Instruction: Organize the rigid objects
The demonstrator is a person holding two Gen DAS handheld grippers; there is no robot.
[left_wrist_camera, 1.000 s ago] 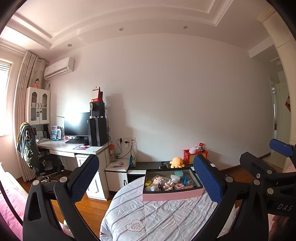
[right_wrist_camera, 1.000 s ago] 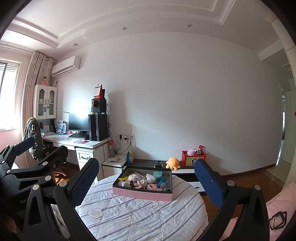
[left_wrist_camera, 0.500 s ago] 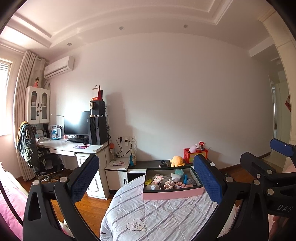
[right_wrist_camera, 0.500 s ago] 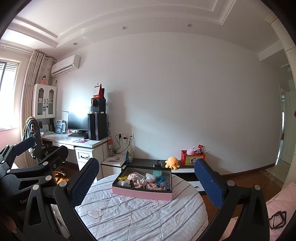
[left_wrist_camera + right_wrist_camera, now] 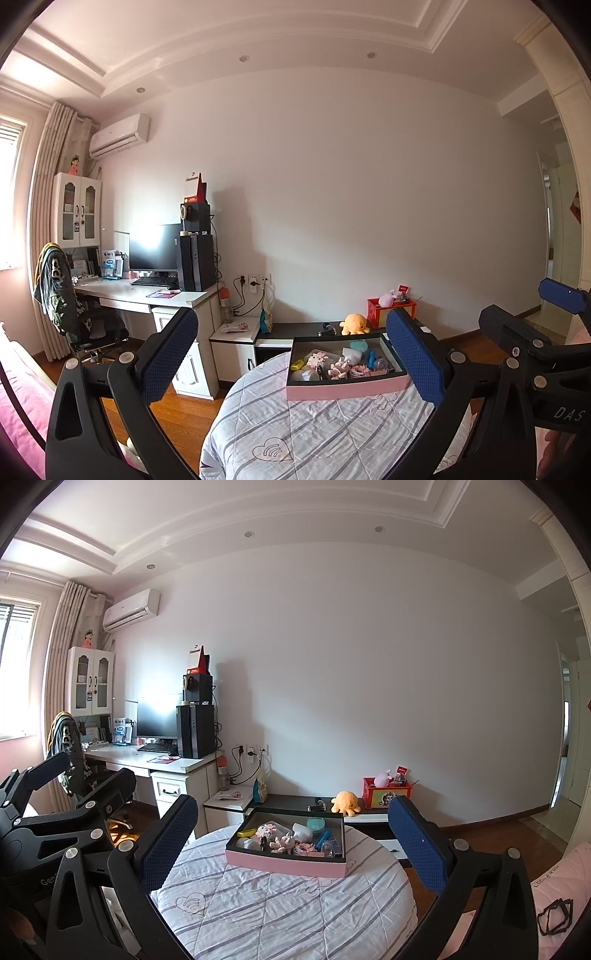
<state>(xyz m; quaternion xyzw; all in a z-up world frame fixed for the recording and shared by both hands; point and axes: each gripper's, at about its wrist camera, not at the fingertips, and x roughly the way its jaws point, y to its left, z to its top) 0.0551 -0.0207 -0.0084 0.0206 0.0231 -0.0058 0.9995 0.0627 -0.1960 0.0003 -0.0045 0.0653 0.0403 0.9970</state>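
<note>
A pink box [image 5: 347, 389] with a dark inside holds several small toys and rigid items. It sits at the far side of a round table with a striped quilted cover [image 5: 314, 435]. The box also shows in the right wrist view [image 5: 286, 864] on the same table [image 5: 280, 912]. My left gripper [image 5: 291, 354] is open and empty, held back from the table. My right gripper [image 5: 291, 834] is open and empty, also short of the box. The right gripper shows at the right edge of the left wrist view [image 5: 535, 347], and the left gripper at the left edge of the right wrist view [image 5: 55, 812].
A white desk [image 5: 147, 295] with monitor and computer tower stands at the left, with an office chair [image 5: 62, 295]. A low dark cabinet [image 5: 295, 801] behind the table carries an orange plush [image 5: 345, 801] and a red box [image 5: 386, 794]. Wooden floor surrounds the table.
Both views have shifted only slightly; the box and table sit a touch closer. Both grippers stay open and empty.
</note>
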